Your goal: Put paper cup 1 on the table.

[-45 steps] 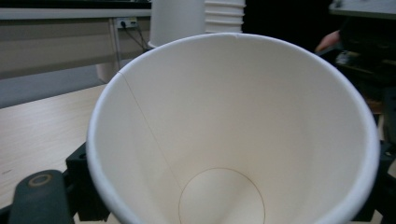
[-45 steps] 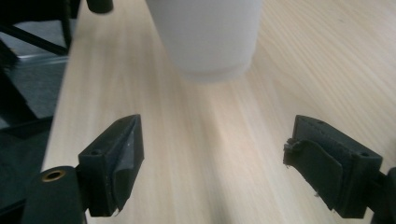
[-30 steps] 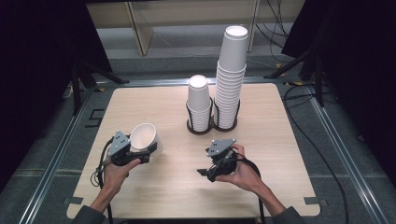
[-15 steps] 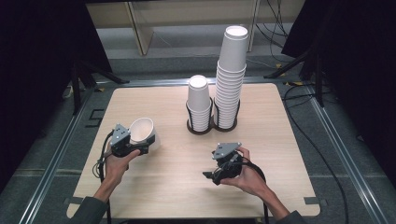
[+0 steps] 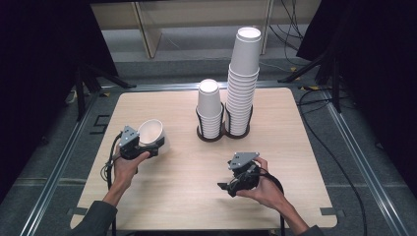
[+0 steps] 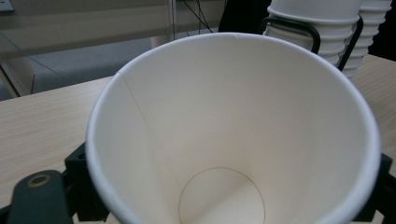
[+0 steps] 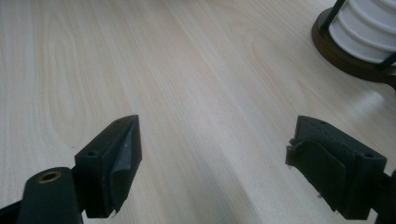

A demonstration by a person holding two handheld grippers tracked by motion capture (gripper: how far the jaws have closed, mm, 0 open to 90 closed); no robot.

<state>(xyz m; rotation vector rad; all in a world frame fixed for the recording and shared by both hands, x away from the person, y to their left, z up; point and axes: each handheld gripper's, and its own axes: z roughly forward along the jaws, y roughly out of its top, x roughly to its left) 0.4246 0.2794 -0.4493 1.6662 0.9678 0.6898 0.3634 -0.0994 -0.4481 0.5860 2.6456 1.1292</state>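
- The left gripper [image 5: 147,147] clasps 1 white paper cup [image 5: 151,132] near the left edge of the pale wooden table [image 5: 295,147], mouth tilted toward the camera.
- The right gripper [image 5: 228,186] hangs wide apart above the front edge.
- 2 stacks of white paper cups [image 5: 228,98] stand in a dark wire holder [image 5: 221,133] toward the back edge.

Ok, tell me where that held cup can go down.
Bare wood lies between the left gripper holding the paper cup and the right gripper, also along the table's right edge. It is crowded at the cup stacks in their holder.
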